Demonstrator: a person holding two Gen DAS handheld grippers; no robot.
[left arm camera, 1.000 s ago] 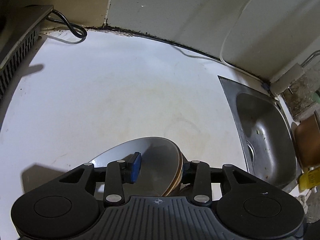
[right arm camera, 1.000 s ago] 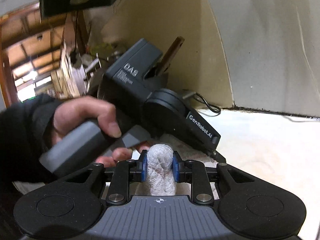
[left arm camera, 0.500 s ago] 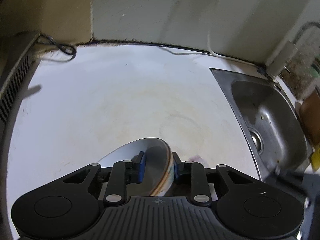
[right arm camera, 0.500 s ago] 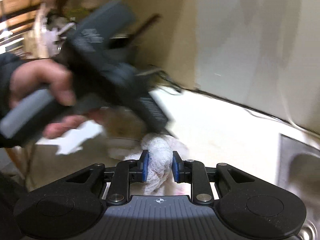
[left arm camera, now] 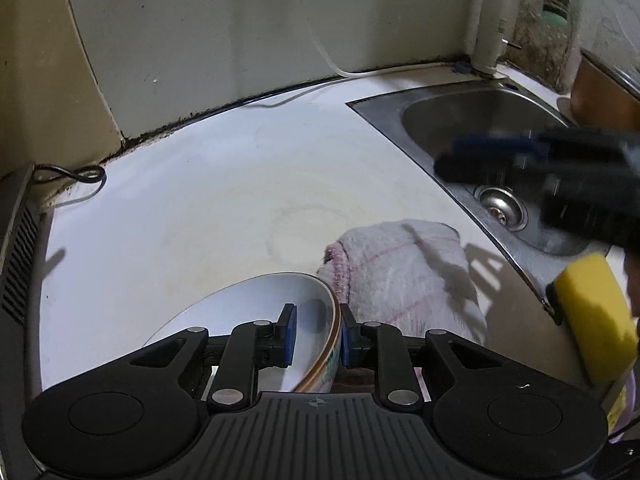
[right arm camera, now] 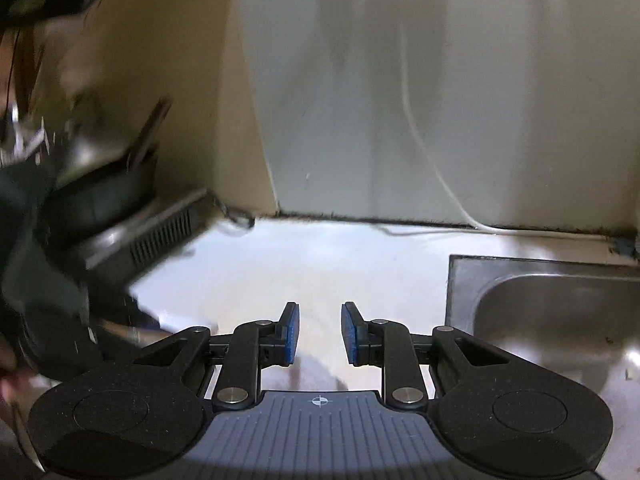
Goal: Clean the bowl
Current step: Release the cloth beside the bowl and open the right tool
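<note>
In the left wrist view my left gripper [left arm camera: 318, 334] is shut on the rim of a white bowl [left arm camera: 256, 312] with a brown edge, held tilted just above the white counter [left arm camera: 200, 208]. A white and pink cloth [left arm camera: 404, 272] lies bunched on the counter right of the bowl. My right gripper shows there as a dark blur [left arm camera: 560, 176] over the sink. In the right wrist view my right gripper [right arm camera: 319, 334] is open and empty above the counter; a pale bit of cloth [right arm camera: 316, 372] shows below its jaws.
A steel sink [left arm camera: 480, 128] with a drain [left arm camera: 500, 204] lies at the right, also in the right wrist view [right arm camera: 560, 312]. A yellow sponge [left arm camera: 596, 316] sits at the sink's near corner. A black appliance with vents [right arm camera: 160, 236] and a cable [left arm camera: 80, 176] stand at the counter's left.
My right gripper has opened and let go of the cloth, which now lies on the counter by the bowl. The right gripper swung toward the sink. The left gripper still holds the bowl.
</note>
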